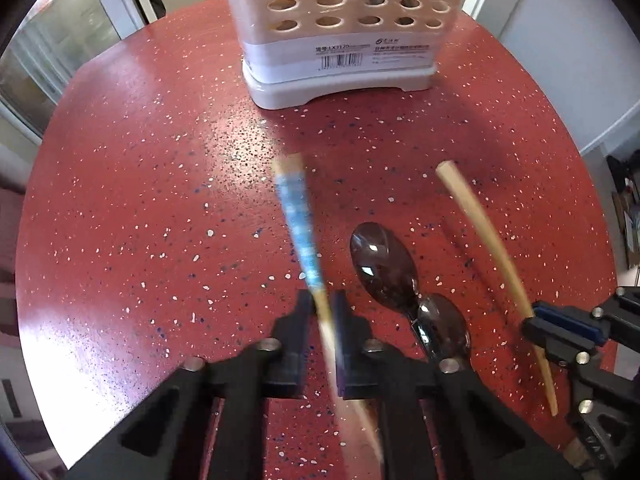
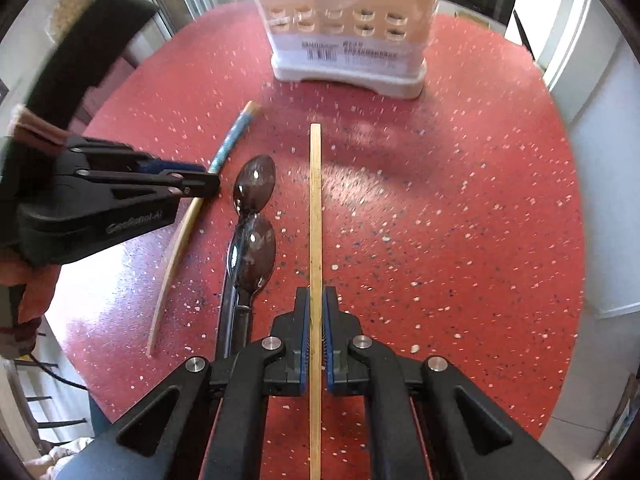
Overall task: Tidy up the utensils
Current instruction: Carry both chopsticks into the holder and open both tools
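A: State of the jaws?

B: The left gripper [image 1: 322, 308] is clamped on the blue-patterned chopstick [image 1: 298, 216]; the right gripper [image 2: 316, 304] is clamped on the plain chopstick [image 2: 315, 208].

A: Why mid-shaft?

B: Probably for balance when lifting toward the utensil holder [image 2: 344, 32] at the counter's [image 2: 460, 220] far edge. Two spoons [image 2: 254, 216] lie between.

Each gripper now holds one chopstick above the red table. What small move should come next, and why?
Probably lift both chopsticks and carry them toward the white holder at the table's far edge. The left gripper is shut on the blue-patterned chopstick, the right gripper on the plain chopstick, so both seem ready. The two spoons lie between them and can wait.
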A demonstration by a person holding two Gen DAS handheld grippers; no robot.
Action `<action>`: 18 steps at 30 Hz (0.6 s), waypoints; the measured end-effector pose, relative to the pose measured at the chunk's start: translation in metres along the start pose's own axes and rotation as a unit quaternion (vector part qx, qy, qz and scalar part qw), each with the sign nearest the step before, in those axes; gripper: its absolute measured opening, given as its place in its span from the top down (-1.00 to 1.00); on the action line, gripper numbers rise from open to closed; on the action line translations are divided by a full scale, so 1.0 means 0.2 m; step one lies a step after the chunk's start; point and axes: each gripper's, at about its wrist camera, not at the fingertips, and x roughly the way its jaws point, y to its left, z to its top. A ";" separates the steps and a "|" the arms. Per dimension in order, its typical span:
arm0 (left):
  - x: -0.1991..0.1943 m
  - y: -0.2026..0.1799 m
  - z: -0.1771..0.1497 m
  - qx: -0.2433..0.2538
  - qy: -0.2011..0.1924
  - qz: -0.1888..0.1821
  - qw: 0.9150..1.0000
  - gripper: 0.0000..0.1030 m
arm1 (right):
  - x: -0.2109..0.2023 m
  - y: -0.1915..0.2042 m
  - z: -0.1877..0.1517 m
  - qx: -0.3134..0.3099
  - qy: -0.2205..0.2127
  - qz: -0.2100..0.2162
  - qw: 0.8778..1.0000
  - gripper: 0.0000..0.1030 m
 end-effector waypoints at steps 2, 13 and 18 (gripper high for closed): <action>-0.01 0.02 -0.01 -0.021 -0.013 -0.004 1.000 0.30 | -0.05 -0.02 -0.01 -0.001 -0.015 0.002 1.000 0.87; -0.42 0.09 -0.27 -0.098 -0.195 -0.036 0.975 0.30 | -0.34 -0.13 -0.09 0.025 -0.116 0.055 0.991 0.87; -0.63 0.12 -0.33 -0.122 -0.265 -0.049 0.955 0.30 | -0.48 -0.16 -0.08 0.047 -0.165 0.073 0.982 0.87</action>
